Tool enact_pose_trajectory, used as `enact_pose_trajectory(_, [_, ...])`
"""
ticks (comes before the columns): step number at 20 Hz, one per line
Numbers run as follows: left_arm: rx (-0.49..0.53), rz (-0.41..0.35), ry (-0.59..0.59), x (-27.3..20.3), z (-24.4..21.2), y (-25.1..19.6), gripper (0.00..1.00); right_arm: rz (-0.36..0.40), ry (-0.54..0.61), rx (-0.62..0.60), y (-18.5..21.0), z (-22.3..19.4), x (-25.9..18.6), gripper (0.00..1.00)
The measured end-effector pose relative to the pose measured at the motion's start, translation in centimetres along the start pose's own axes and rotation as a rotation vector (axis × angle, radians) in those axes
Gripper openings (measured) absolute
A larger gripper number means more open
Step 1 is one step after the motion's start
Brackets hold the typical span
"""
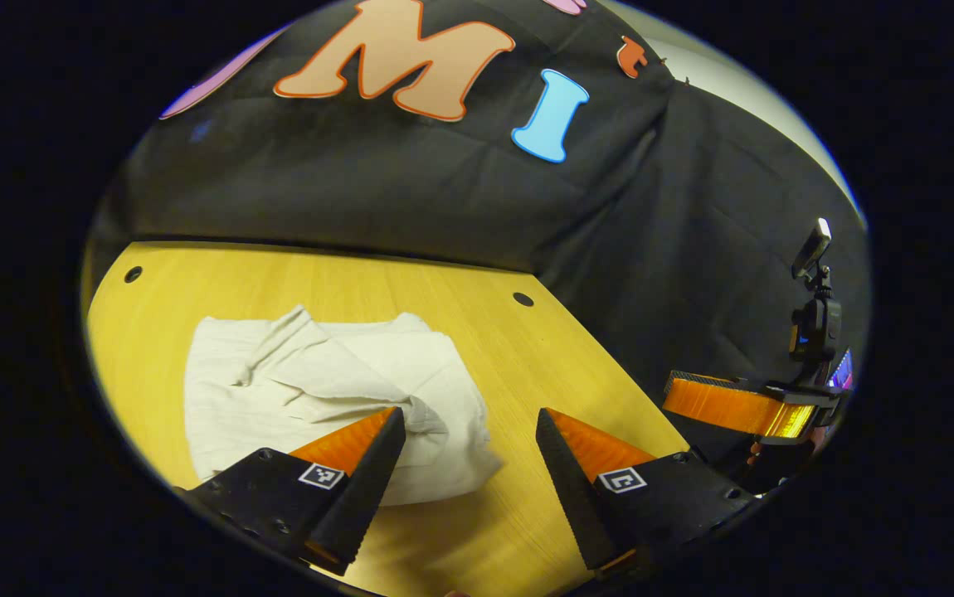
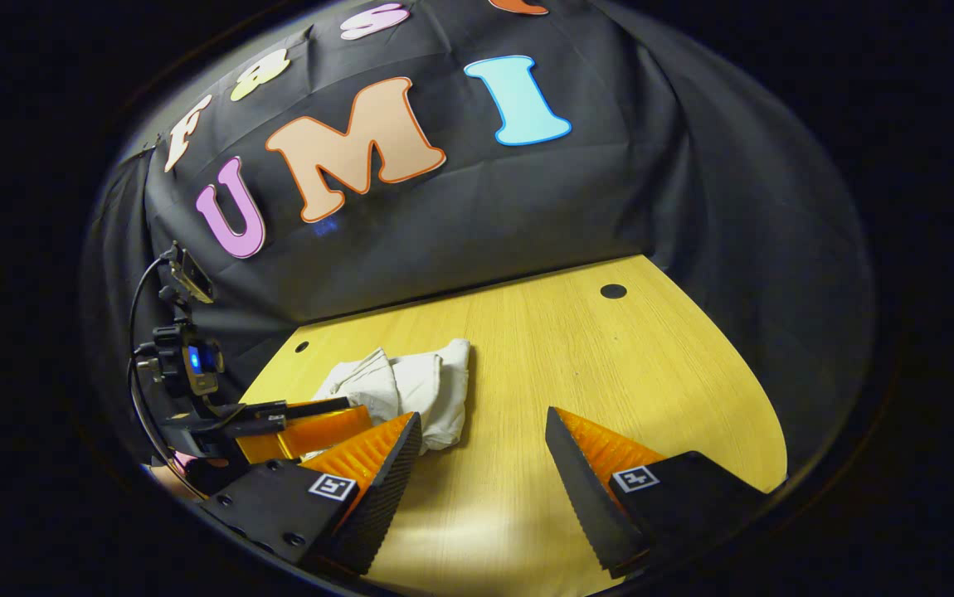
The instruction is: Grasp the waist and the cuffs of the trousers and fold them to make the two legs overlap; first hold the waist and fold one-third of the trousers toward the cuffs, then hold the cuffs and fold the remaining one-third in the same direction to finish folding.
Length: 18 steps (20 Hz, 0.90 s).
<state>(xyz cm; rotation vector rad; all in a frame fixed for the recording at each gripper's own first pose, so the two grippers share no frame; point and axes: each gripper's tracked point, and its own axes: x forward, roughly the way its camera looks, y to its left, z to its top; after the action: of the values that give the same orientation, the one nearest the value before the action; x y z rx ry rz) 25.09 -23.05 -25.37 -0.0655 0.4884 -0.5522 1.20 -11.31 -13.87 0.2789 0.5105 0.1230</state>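
The cream trousers [image 1: 319, 390] lie folded into a compact bundle on the wooden table [image 1: 527, 365], with a loose flap on top. My left gripper [image 1: 470, 419] hangs open above the table, its left finger over the bundle's near right corner, nothing between the fingers. In the right gripper view the same trousers [image 2: 411, 385] sit at the left, just beyond the left finger of my right gripper [image 2: 484, 427], which is open and holds nothing. The left gripper [image 2: 303, 427] shows at the far left there, beside the bundle. The right gripper [image 1: 742, 406] appears at the right edge of the left gripper view.
The tabletop has small round holes near its far corners [image 1: 523, 299] [image 2: 612, 291]. Black cloth walls close the table at the back and sides. A small camera mount with a blue light [image 2: 195, 356] rides on the other gripper.
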Motion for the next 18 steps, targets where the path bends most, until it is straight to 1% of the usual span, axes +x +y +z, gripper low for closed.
enact_pose_trajectory(3, [-0.012,0.092,-0.062,-2.8,1.7,2.5,0.95,0.022,-0.001,-0.008,2.1,-0.2,0.0,0.97])
enact_pose_trajectory(7, [0.010,0.226,-0.124,-7.2,3.2,6.5,0.95,0.056,-0.014,0.000,4.0,-0.4,-0.2,0.96])
enact_pose_trajectory(10, [0.031,0.317,-0.116,-10.2,2.4,9.8,0.95,0.073,-0.012,-0.006,5.3,-1.0,-0.4,0.97])
enact_pose_trajectory(13, [0.001,0.357,-0.106,-13.0,1.0,11.8,0.95,0.084,-0.022,-0.022,6.4,-1.2,-0.7,0.96])
enact_pose_trajectory(15, [-0.015,0.376,-0.101,-13.8,0.2,12.4,0.95,0.090,-0.016,-0.020,7.0,-1.7,-0.9,0.96])
enact_pose_trajectory(18, [-0.015,0.373,-0.085,-14.5,-0.5,12.3,0.95,0.091,-0.010,-0.022,7.7,-2.3,-1.1,0.96])
